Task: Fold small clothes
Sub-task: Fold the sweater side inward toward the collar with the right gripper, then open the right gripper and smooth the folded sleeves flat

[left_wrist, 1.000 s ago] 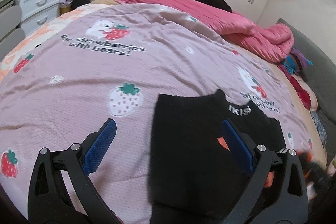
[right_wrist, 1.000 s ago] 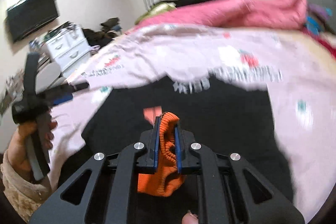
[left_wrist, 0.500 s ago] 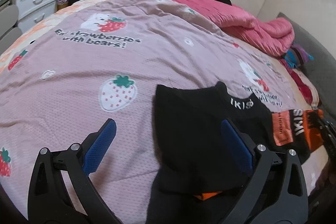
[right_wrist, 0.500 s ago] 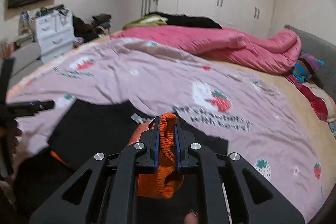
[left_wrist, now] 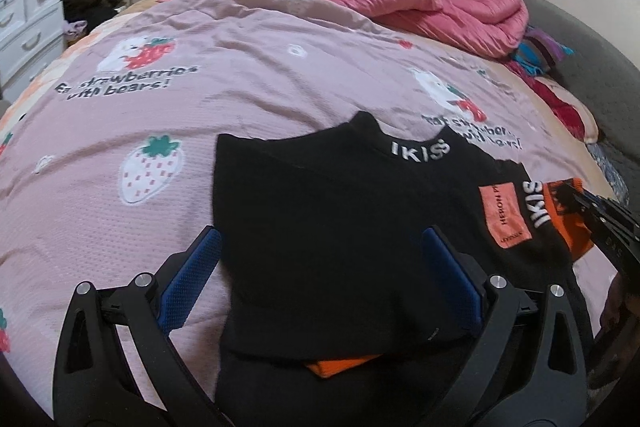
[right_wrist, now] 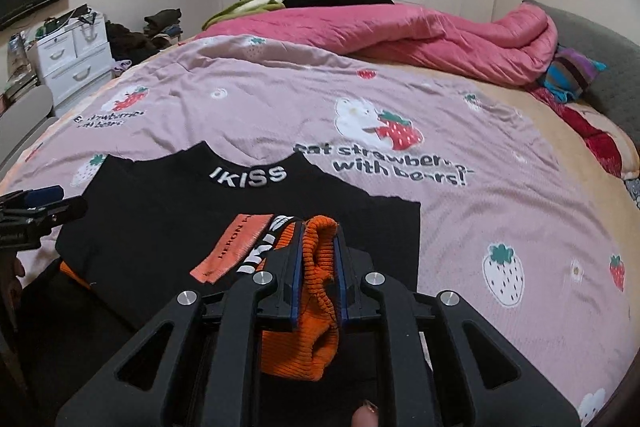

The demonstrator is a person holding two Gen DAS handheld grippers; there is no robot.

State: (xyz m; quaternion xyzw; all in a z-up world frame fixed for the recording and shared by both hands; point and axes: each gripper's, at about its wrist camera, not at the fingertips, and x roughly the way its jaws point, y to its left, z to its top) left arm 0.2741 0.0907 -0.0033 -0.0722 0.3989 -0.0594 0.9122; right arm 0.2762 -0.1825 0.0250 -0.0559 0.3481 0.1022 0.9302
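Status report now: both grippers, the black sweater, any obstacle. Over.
Left gripper open, empty, over the folded side. Right gripper shut on orange cuff. Black sweater flat on pink quilt, sleeve laid across. No obstacle seen.

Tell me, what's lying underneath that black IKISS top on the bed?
The black top lies on the pink strawberry bedspread. An orange ribbed edge peeks from under its near side; the rest beneath is covered.
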